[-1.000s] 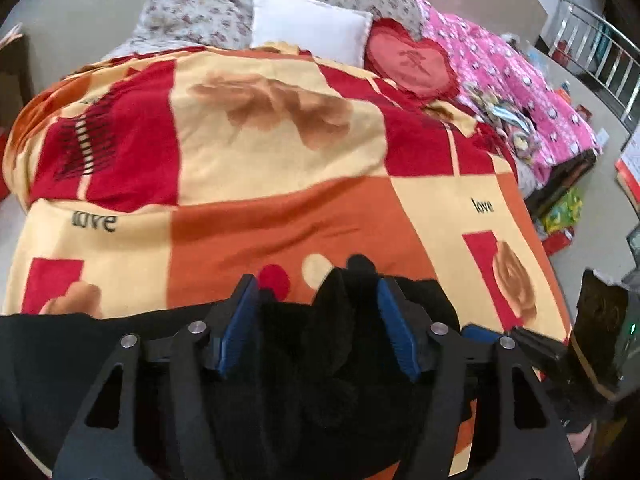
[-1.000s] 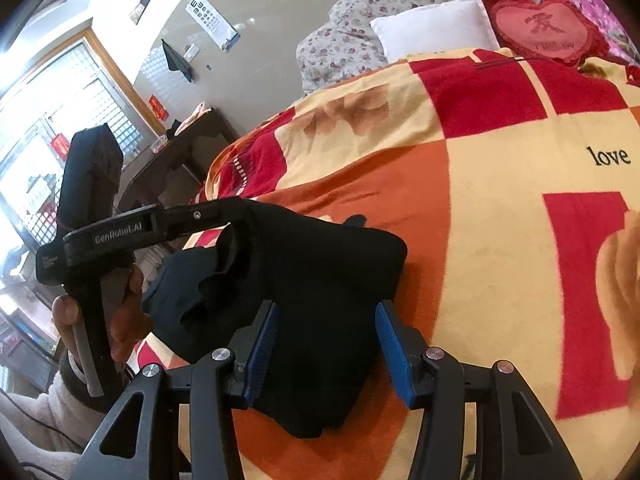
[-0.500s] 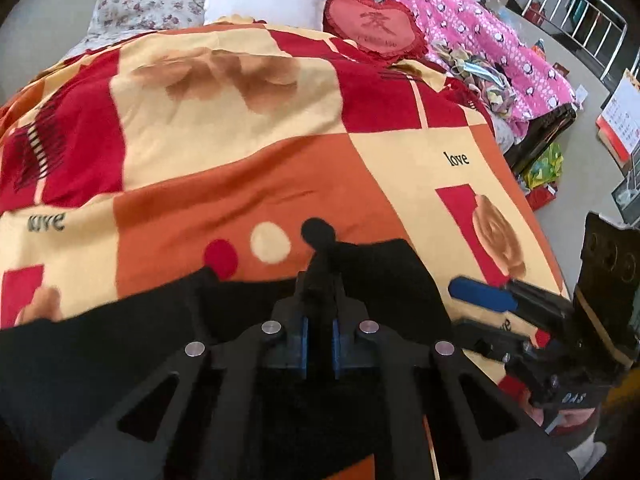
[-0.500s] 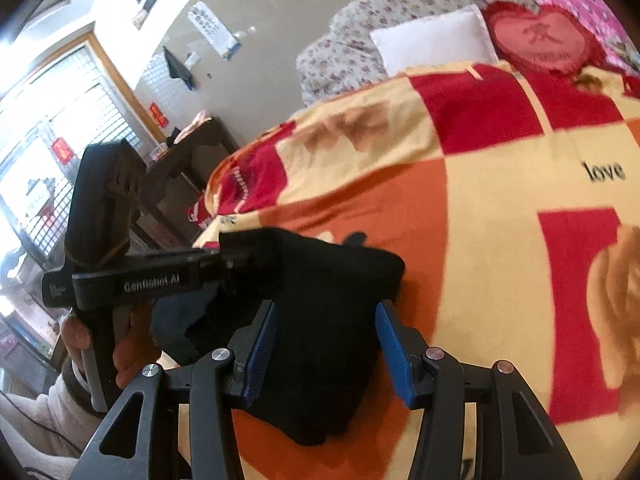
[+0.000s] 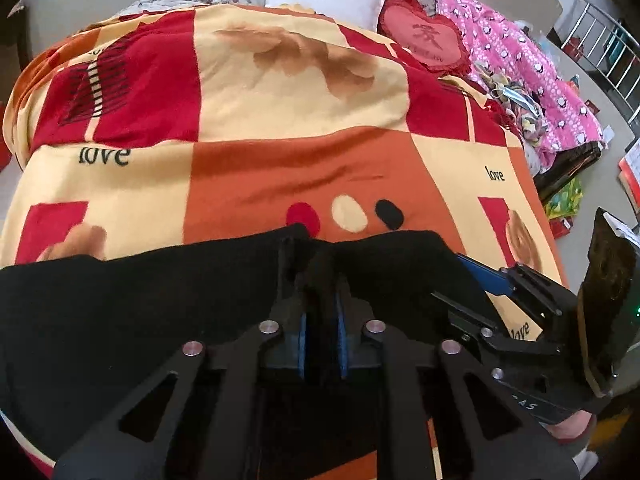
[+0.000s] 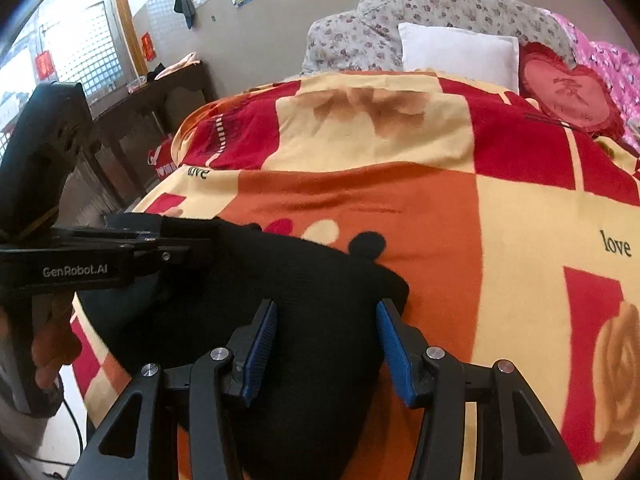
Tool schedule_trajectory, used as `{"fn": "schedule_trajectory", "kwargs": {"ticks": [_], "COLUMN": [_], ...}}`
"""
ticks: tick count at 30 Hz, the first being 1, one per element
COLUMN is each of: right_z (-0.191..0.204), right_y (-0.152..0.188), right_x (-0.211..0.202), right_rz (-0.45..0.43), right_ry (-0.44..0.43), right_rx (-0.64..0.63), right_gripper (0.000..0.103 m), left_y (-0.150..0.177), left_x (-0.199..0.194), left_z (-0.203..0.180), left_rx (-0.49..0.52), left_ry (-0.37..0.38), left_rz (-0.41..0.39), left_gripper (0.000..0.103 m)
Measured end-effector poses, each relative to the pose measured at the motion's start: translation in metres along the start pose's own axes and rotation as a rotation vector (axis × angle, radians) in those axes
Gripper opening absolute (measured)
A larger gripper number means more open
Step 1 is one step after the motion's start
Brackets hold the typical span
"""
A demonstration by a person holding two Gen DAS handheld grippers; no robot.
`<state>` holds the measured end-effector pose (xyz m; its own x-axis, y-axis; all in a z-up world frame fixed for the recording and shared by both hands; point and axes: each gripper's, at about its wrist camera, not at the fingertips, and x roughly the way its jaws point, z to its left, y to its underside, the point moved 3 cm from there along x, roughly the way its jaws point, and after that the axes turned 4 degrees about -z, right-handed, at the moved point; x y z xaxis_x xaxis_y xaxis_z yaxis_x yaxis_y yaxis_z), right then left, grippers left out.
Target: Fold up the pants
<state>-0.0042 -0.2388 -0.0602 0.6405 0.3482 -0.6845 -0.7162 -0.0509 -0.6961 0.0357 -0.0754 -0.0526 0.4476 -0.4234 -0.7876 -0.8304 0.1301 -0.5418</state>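
The black pants [image 5: 140, 300] on the blanket [image 5: 300, 120] are pinched by the left gripper [image 5: 320, 320], probably for folding; the right gripper [image 6: 324, 344] is held wide beside it.

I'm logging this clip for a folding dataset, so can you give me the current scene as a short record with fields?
surface: bed with a patterned blanket in red, orange and cream
garment: black pants lying across the near edge of the blanket
left gripper: shut on a raised fold of the pants
right gripper: open, fingers either side of the pants' end, not pinching
background: white pillow, red heart cushion, pink quilt
fold state: not yet folded flat
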Motion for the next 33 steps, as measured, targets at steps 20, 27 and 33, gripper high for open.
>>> {"fn": "schedule_trajectory", "kwargs": {"ticks": [20,27,33], "right_z": [0.033,0.039,0.058], "right_y": [0.021,-0.015,-0.033], "right_x": [-0.025,-0.011,0.022], "right_rz": [0.065,-0.016,0.008], "right_ry": [-0.179,-0.115,-0.074], "right_rx": [-0.054,-0.048,-0.112], "right_gripper": [0.043,0.043,0.043], "left_y": [0.016,0.025,0.029], "left_x": [-0.010,-0.027,-0.045], "left_z": [0.018,0.023,0.044], "left_rx": [-0.134,-0.115,-0.129], "left_ry": [-0.103,-0.158,-0.210], "left_rz": [-0.044,-0.063,-0.097], "left_gripper": [0.037,0.037,0.037]}}
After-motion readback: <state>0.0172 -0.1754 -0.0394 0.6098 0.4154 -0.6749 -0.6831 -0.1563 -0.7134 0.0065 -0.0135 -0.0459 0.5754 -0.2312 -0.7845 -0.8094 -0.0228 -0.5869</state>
